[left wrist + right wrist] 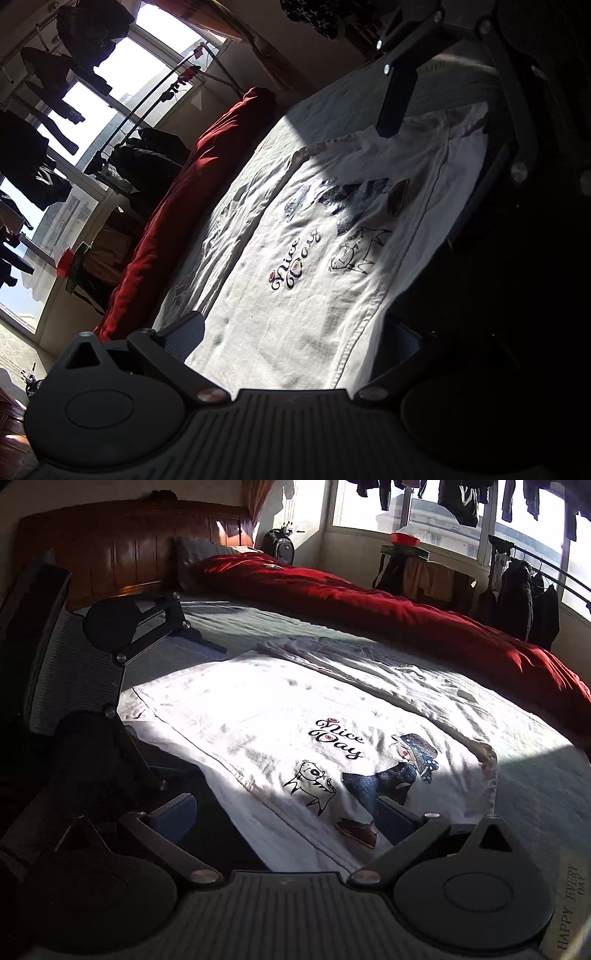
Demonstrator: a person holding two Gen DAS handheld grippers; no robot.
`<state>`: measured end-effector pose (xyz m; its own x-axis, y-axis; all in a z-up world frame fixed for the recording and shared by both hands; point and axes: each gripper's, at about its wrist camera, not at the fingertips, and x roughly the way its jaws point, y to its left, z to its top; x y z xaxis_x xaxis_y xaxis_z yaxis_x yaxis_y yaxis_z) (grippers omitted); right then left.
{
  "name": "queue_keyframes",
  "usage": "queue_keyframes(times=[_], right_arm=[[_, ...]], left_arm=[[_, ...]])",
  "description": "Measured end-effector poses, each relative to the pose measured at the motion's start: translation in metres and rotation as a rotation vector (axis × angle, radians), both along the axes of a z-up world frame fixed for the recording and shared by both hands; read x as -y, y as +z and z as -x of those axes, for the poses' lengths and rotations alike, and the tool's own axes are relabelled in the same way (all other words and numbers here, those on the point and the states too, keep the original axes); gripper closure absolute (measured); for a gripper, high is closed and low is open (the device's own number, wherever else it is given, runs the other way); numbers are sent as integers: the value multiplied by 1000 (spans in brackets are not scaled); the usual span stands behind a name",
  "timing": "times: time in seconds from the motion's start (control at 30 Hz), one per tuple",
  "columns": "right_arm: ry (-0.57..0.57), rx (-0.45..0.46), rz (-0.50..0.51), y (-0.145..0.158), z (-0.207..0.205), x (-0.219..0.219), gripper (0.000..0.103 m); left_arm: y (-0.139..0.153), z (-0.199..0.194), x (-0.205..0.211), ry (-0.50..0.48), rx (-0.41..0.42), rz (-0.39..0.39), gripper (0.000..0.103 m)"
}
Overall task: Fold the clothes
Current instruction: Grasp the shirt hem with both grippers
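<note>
Bed [554, 782]: grey sheet. Red duvet [369, 602]: bunched along the far side. White T-shirt [258, 716]: spread flat on the bed, "Nice Day" print up. Left claw [291, 332]: jaws apart, straddling the hem. Right claw [284, 812]: jaws apart, over the shirt's near edge.

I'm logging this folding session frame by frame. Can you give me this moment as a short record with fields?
garment: white T-shirt, spread flat, print side up
print: "Nice Day" lettering, a cat and a figure in a hat
surface: grey sheet on the bed
beside it: red duvet along the far side
left tool: open, at the shirt's hem
right tool: open, over the shirt's near edge
fold state: no fold made yet
</note>
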<state>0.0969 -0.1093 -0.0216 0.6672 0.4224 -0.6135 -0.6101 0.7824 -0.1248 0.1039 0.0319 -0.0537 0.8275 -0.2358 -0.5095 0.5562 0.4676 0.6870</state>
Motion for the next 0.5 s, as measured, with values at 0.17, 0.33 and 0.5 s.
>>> queue_keyframes(times=[0.17, 0.33, 0.5], right_arm=[[28, 110, 227, -31, -3, -41, 0], [-22, 232, 348, -48, -3, -52, 0], [-43, 291, 394, -53, 0, -45, 0]], left_arm=[[2, 0, 1, 17, 5, 0, 2], [-9, 8, 4, 32, 15, -52, 2], [-25, 9, 0, 69, 35, -111, 2]])
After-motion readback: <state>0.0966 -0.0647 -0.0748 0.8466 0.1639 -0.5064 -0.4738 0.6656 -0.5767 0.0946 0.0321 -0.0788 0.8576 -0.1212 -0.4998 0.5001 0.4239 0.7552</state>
